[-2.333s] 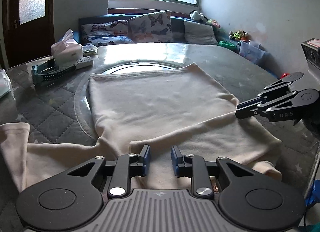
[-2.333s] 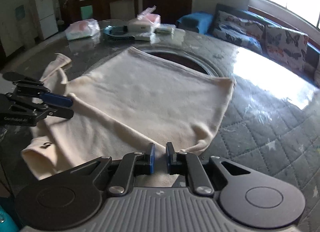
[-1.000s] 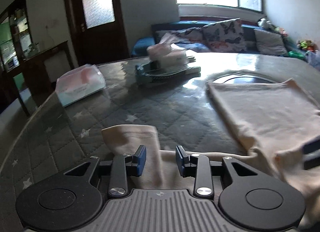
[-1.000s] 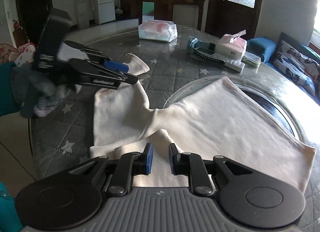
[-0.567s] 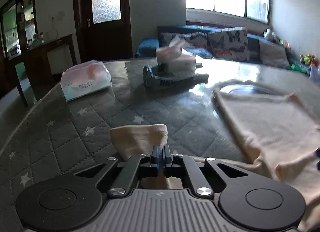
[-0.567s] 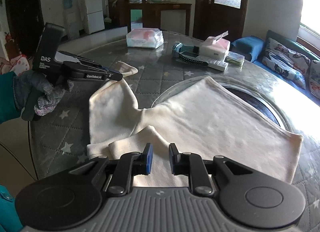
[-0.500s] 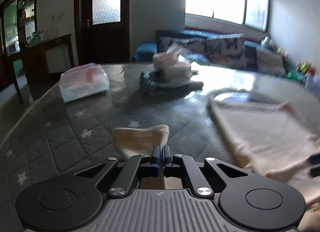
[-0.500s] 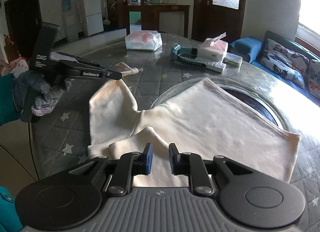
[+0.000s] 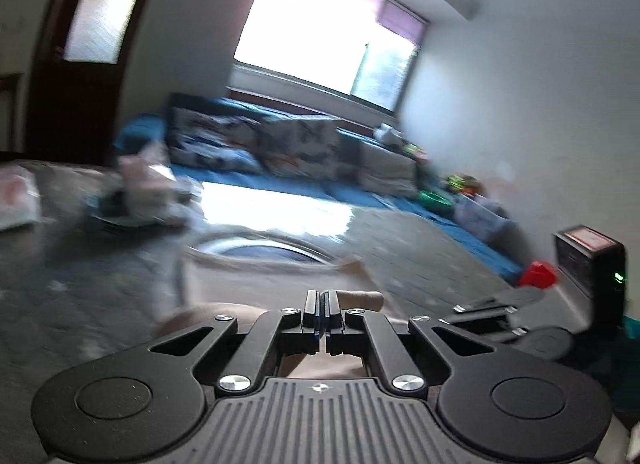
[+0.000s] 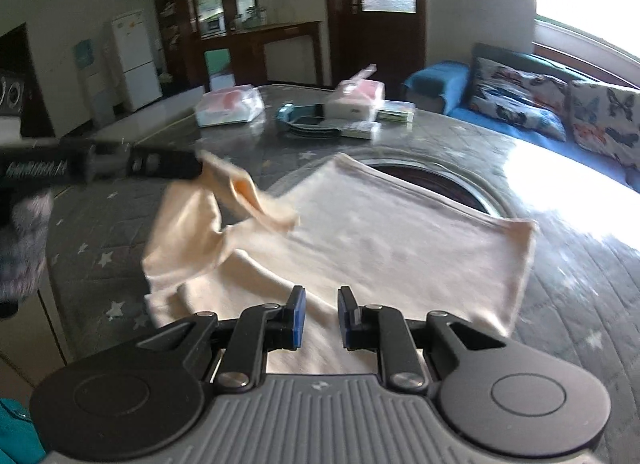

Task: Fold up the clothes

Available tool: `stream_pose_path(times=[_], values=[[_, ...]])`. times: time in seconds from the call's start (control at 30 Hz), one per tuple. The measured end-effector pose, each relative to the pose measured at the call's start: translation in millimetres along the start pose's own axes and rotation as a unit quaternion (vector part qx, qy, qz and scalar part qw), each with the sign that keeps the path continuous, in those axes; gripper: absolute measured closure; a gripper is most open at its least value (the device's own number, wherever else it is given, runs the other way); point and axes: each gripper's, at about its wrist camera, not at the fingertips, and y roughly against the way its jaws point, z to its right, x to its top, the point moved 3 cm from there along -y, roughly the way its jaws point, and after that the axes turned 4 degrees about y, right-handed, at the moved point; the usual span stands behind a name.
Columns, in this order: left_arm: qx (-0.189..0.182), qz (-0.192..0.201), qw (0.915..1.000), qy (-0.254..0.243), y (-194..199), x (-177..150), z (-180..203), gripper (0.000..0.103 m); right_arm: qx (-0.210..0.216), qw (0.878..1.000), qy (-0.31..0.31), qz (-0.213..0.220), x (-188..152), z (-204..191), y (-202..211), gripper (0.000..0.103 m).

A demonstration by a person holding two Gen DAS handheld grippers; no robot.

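A cream long-sleeved top (image 10: 380, 232) lies spread on the quilted grey table (image 10: 580, 284). In the left wrist view, which is motion-blurred, my left gripper (image 9: 322, 300) is shut on the top's sleeve (image 9: 362, 298), whose cuff sticks out past the tips. The right wrist view shows that left gripper (image 10: 188, 166) holding the sleeve (image 10: 236, 188) up off the table, over the top's left side, with a gloved hand (image 10: 24, 240) behind it. My right gripper (image 10: 320, 308) hovers open just above the near edge of the top, with nothing between its fingers. It also shows low at the right of the left wrist view, right gripper (image 9: 500, 308).
At the far side of the table are a wrapped tissue pack (image 10: 228, 104), a tissue box (image 10: 356, 98) and a teal device (image 10: 304, 118). A round glass turntable (image 10: 440, 172) lies under the top. A black box (image 9: 588, 260) stands at the right edge. A sofa (image 10: 520, 108) lies beyond.
The left gripper went from open over the sleeve cuff to shut on it, then lifted the sleeve and swung it right toward the top's body. The right gripper stayed open, low over the near edge.
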Motion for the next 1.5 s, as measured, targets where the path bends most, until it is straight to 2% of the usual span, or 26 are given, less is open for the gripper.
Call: stream_pose_path(times=[0.23, 0.4, 0.47, 0.57, 0.63, 0.73, 0.8, 0.93, 1.03, 1.13, 1.27, 1.5], values=[[-0.060, -0.041, 0.9970, -0.028, -21.9, -21.1, 43.5, 0.100, -0.033, 0.999, -0.031, -0.005, -15.8, 23.8, 12.6, 0.086], [-0.096, -0.068, 0.9917, -0.052, -35.2, -36.6, 70.7, 0.098, -0.033, 0.998, -0.055, -0.010, -23.2, 34.1, 14.6, 0.086], [-0.089, -0.070, 0.9913, -0.067, -32.9, -39.7, 71.3, 0.094, -0.028, 0.997, -0.064, -0.015, -26.5, 35.5, 12.8, 0.086], [-0.073, -0.058, 0.9934, -0.067, -26.0, -35.9, 64.1, 0.071, -0.011, 0.997, -0.069, -0.026, -31.9, 30.8, 6.3, 0.082], [-0.062, -0.046, 0.9951, -0.062, -20.3, -30.7, 56.8, 0.065, -0.002, 0.997, -0.065, -0.032, -34.9, 24.3, 1.3, 0.076], [-0.037, -0.033, 0.9975, -0.050, -10.9, -22.3, 40.0, 0.062, 0.010, 0.997, -0.056, -0.043, -39.2, 14.1, -7.9, 0.071], [-0.018, -0.030, 0.9984, -0.045, -3.6, -19.7, 27.9, 0.058, 0.010, 0.997, -0.052, -0.051, -41.9, 10.3, -14.7, 0.071], [0.024, -0.026, 0.9983, -0.046, 15.3, -18.6, 5.0, 0.056, 0.007, 0.997, -0.050, -0.055, -47.6, 7.0, -21.0, 0.072], [0.057, -0.031, 0.9968, -0.046, 29.6, -22.1, -12.5, 0.052, 0.006, 0.997, -0.044, -0.055, -45.1, 4.3, -19.0, 0.093], [0.079, -0.041, 0.9949, -0.047, 40.6, -30.1, -25.2, 0.051, -0.008, 0.999, -0.022, -0.046, -38.0, 0.7, -10.9, 0.097], [0.078, -0.059, 0.9939, -0.052, 44.7, -46.8, -28.4, 0.047, -0.025, 1.000, -0.002, -0.018, -20.1, -1.4, 6.9, 0.098], [0.075, -0.076, 0.9911, -0.079, 26.7, -65.3, -19.7, 0.047, -0.050, 0.997, 0.036, 0.034, 19.4, -7.5, 39.2, 0.098]])
